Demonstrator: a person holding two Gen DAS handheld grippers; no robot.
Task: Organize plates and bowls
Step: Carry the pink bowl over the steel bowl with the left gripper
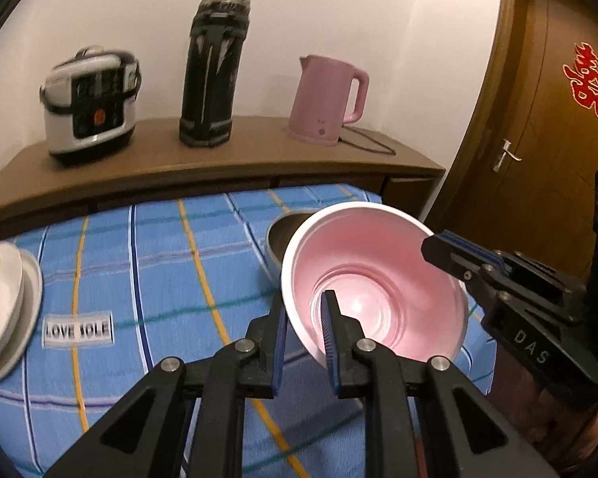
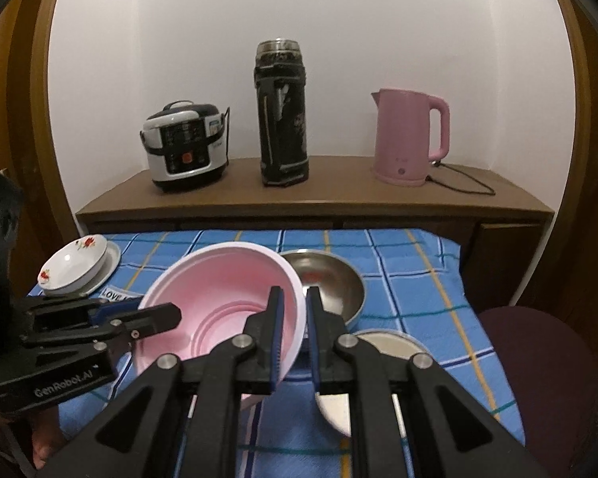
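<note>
A table under a blue checked cloth (image 2: 418, 279) carries the dishes, with a wooden sideboard (image 2: 299, 195) behind it. Above the cloth's right half a pink bowl (image 2: 227, 290) is held tilted: the left gripper (image 1: 305, 330) pinches its near rim and the right gripper (image 2: 295, 318) its opposite rim, both nearly closed. A steel bowl (image 2: 331, 279) sits behind; flowered plates (image 2: 75, 263) are stacked at the far left corner.
</note>
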